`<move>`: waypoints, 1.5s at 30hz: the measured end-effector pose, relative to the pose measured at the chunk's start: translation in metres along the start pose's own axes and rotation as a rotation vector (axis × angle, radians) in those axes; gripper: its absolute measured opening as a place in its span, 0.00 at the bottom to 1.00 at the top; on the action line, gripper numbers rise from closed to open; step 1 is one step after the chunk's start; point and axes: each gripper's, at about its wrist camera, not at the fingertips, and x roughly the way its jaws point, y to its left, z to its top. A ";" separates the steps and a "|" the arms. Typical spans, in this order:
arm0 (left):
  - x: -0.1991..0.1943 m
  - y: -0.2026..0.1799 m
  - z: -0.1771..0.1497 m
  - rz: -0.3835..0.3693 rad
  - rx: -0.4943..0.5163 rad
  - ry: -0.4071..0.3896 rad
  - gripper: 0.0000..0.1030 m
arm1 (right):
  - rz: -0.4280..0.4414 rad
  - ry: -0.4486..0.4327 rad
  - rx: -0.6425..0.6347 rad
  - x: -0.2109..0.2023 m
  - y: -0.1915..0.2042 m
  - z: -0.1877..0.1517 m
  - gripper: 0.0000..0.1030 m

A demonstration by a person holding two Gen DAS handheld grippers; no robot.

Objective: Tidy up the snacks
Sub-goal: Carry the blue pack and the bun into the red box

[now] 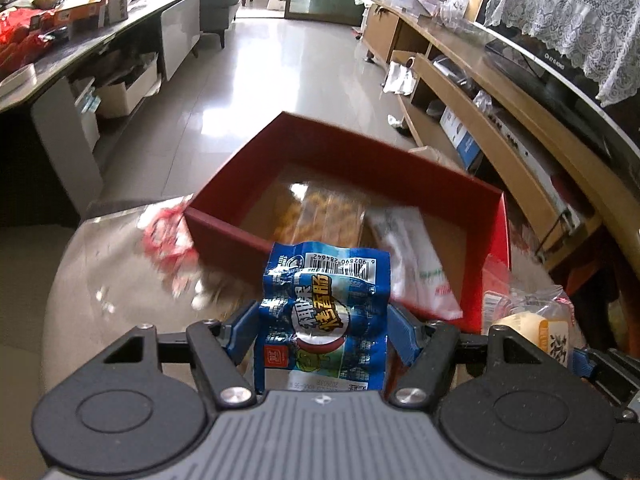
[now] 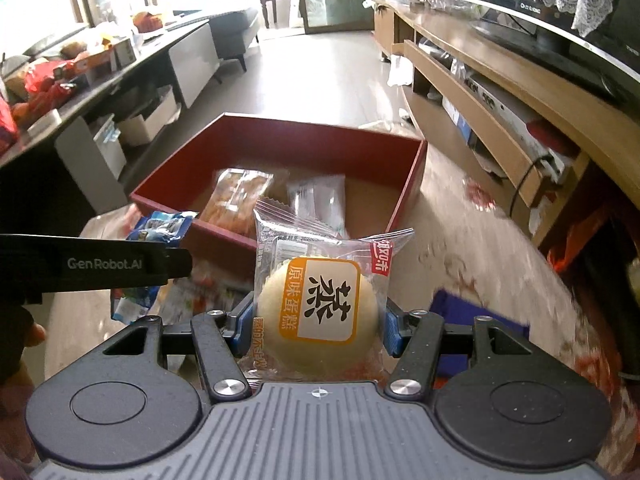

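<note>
My left gripper (image 1: 324,328) is shut on a blue sausage snack packet (image 1: 324,304) and holds it upright just before the near wall of a red box (image 1: 224,220). My right gripper (image 2: 318,320) is shut on a clear-wrapped round steamed cake (image 2: 318,312), held before the same red box (image 2: 412,176). In the box lie a clear pack of brown pastries (image 2: 236,196) and a white wrapped snack (image 2: 320,196). The blue packet (image 2: 160,228) and the left gripper's black body (image 2: 92,264) show at the left of the right wrist view. The cake (image 1: 532,328) shows at the right of the left wrist view.
The box stands on a beige patterned table (image 1: 104,264). A red-and-white wrapper (image 1: 168,236) lies left of the box. A blue object (image 2: 476,316) lies right of my right gripper. A wooden TV cabinet (image 2: 500,92) runs along the right, a dark cluttered counter (image 1: 80,52) along the left.
</note>
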 end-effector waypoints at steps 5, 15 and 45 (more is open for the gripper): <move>0.014 -0.010 0.022 -0.007 0.004 -0.018 0.67 | 0.004 -0.019 0.003 0.012 -0.003 0.022 0.64; 0.052 -0.017 0.053 0.024 0.003 -0.025 0.67 | -0.004 -0.012 0.020 0.043 -0.014 0.048 0.64; 0.098 -0.008 0.060 0.069 -0.001 0.033 0.68 | -0.022 0.042 -0.032 0.093 -0.004 0.063 0.73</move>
